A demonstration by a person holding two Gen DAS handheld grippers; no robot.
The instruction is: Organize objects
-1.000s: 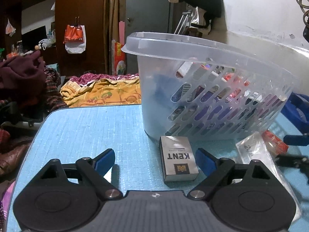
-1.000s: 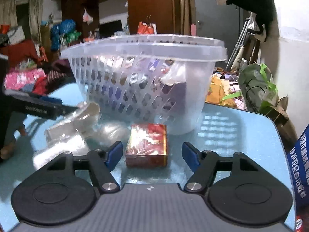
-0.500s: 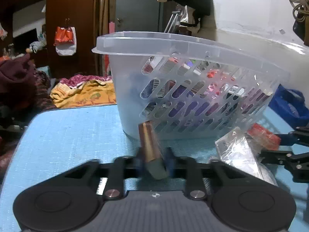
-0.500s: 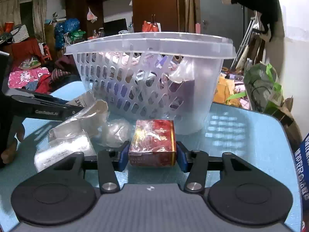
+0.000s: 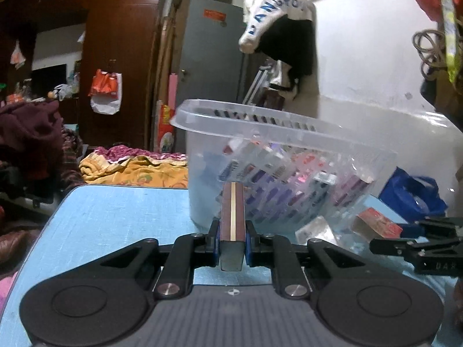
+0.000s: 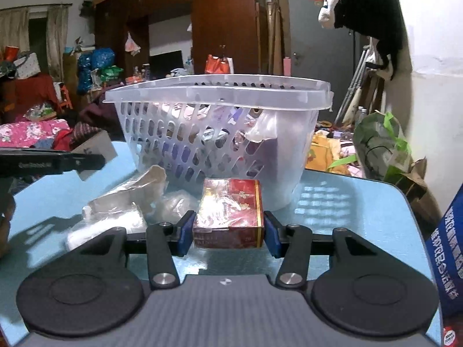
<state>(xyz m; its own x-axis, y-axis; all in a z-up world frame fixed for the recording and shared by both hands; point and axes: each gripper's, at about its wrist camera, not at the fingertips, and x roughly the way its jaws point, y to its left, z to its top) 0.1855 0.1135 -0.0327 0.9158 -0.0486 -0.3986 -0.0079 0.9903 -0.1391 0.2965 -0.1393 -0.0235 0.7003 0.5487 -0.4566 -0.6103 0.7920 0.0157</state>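
Observation:
My left gripper (image 5: 231, 238) is shut on a Kent cigarette pack (image 5: 232, 217), held on its narrow edge above the blue table (image 5: 115, 219). It is just in front of the clear plastic basket (image 5: 283, 173), which holds several small packs. My right gripper (image 6: 228, 232) is shut on a red cigarette pack (image 6: 230, 211), lifted slightly in front of the same basket (image 6: 220, 133). The left gripper and its pack show at the left of the right wrist view (image 6: 52, 163). The right gripper and red pack show at the right of the left wrist view (image 5: 411, 237).
Clear plastic bags (image 6: 121, 205) lie on the table left of the red pack, also in the left wrist view (image 5: 318, 228). A blue bag (image 6: 448, 245) stands at the table's right edge. Clothes and clutter lie beyond the table.
Both grippers closed on their packs and lifted them. The Kent pack went from lying flat to standing on edge between the left fingers. Both views have risen toward the basket rim.

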